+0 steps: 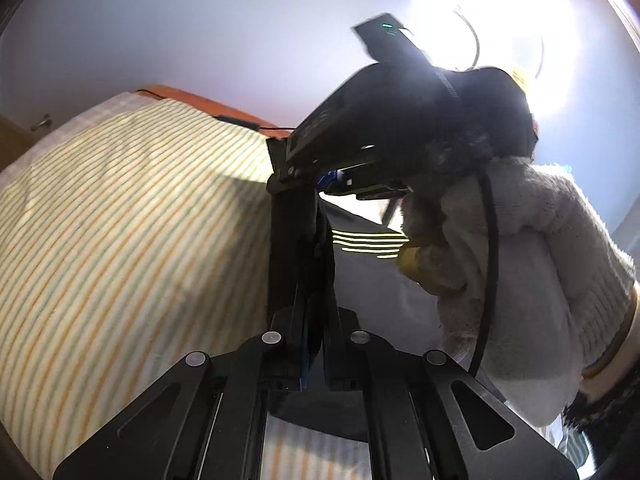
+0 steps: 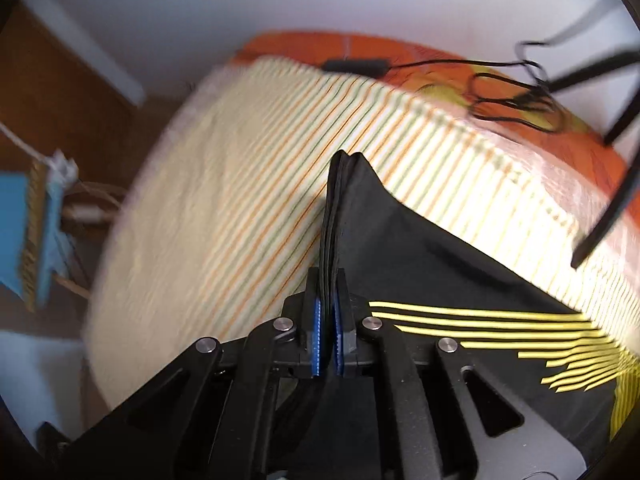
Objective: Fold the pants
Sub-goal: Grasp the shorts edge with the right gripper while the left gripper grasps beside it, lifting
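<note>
The pants (image 2: 420,256) are black with yellow stripes (image 2: 500,320) and lie on a bed with a striped cream sheet (image 2: 224,216). My right gripper (image 2: 330,280) is shut on a folded edge of the pants, several layers standing up between the blue pads. My left gripper (image 1: 302,216) is shut on black pants fabric (image 1: 372,280), lifted above the bed (image 1: 120,220). The other gripper (image 1: 384,120), held in a white-gloved hand (image 1: 520,264), is close in front of it.
An orange cover (image 2: 400,52) with a black cable and small black box (image 2: 352,65) lies at the far side of the bed. Black tripod legs (image 2: 608,208) stand at the right. A blue object (image 2: 24,232) is on the brown floor at the left.
</note>
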`<control>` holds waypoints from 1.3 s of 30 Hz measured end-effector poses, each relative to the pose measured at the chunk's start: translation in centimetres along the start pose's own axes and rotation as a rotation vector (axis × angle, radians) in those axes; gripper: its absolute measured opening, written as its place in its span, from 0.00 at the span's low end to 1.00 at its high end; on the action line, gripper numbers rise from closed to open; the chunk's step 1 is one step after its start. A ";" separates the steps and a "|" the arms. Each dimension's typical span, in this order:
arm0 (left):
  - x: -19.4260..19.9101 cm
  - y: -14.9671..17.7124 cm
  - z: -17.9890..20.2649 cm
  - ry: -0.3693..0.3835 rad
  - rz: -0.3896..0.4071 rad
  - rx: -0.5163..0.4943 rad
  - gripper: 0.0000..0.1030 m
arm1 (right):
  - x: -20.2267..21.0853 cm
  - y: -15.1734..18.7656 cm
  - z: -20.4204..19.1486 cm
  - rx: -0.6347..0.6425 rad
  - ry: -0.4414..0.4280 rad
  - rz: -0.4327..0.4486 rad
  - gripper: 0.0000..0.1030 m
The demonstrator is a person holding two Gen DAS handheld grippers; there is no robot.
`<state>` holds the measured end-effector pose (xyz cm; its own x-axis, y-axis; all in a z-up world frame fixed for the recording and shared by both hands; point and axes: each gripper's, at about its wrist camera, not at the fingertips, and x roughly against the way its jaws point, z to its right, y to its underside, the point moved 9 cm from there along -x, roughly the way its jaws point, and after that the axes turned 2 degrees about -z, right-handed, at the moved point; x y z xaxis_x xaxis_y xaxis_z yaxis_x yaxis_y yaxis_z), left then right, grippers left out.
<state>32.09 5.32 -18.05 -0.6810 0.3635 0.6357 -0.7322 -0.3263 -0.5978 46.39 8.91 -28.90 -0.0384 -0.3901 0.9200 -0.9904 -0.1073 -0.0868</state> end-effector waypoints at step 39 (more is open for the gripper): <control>-12.5 3.3 20.8 0.276 -0.188 -0.225 0.03 | 17.2 12.5 24.7 -0.295 0.084 0.254 0.05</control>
<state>38.02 -18.42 -17.83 -0.4848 0.6291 0.6076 -0.8024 -0.0436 -0.5951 36.64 -21.72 -23.57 -0.2853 -0.2933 0.9125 -0.9432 0.2549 -0.2130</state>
